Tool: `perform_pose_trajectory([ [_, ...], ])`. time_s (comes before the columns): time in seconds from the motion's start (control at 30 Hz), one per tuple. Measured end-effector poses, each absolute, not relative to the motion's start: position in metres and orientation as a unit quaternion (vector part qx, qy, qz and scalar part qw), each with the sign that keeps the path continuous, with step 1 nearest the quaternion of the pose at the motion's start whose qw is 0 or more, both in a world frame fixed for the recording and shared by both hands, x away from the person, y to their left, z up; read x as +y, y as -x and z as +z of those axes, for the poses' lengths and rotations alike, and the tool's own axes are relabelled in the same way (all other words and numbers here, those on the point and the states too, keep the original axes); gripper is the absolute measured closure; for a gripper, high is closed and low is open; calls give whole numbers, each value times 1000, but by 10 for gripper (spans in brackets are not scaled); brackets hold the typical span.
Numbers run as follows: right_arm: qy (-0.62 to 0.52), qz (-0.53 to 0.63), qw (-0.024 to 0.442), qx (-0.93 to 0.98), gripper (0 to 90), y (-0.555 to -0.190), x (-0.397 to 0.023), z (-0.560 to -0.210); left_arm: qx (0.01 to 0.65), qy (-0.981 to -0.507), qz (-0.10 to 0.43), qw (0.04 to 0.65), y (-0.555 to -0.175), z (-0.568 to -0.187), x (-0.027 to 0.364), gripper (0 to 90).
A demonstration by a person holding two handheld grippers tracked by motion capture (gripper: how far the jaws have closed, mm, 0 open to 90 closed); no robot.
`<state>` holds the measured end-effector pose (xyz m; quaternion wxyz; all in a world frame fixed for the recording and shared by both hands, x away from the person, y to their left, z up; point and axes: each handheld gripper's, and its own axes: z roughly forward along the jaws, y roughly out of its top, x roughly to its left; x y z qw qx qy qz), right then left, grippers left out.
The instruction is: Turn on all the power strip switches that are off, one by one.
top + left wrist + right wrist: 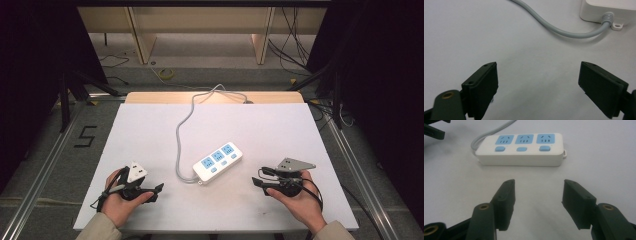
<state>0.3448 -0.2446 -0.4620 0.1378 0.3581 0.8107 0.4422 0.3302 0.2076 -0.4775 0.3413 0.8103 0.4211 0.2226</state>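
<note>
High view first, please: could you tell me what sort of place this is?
Probably a lab recording station: a white-topped table framed by aluminium rails, loose cables on the floor, and a power strip laid out between two handheld grippers.

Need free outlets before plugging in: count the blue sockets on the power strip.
3, in a row along the top of the power strip: one at the cable end, one in the middle, one at the far end.

Black "5" marked on floor (86, 136), left of table (150, 125); no other legible txt.
</note>
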Motion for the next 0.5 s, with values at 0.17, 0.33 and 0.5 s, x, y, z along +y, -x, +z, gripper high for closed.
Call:
perform_pose_trajectory([
  [0.17,-350,436,134,818,619,-344,-243,-458,420,-812,224,338,-330,-478,207,158],
  [0.33,-340,421,138,829,790,-344,-242,-455,421,-813,222,336,-330,-479,207,158],
  [0.5,-330,405,145,840,900,-344,-238,-453,420,-816,222,329,-330,-480,206,159],
])
